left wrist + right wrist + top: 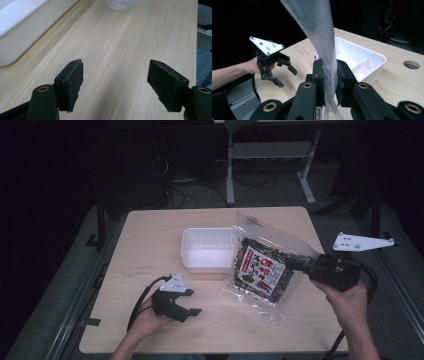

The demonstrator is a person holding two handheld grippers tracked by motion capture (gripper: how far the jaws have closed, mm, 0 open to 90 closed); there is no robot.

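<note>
On the pale wooden table [150,240], the right gripper [295,265] is clamped on the right edge of a clear plastic bag of dark dried food with a red, white and black label [262,265], its black jaws closed narrow with the film pinched flat between the pads. In the right gripper view the bag's transparent film [319,30] rises from between the jaws toward the top of the frame. From the high view, the bag hangs tilted at the right of the table's middle, its upper left corner over the right end of a white rectangular plastic tray with a divider [192,247], and its lower corner low over the table nearer the person. The tray sits at the middle of the table, toward the far side. The left gripper [192,302] is held low over the near left part of the table, well apart from the bag, with its jaws spread wide and nothing between them. In the left gripper view its pads [75,82] show bare wood between them, with the tray's white wall [22,37] at the upper left.
</note>
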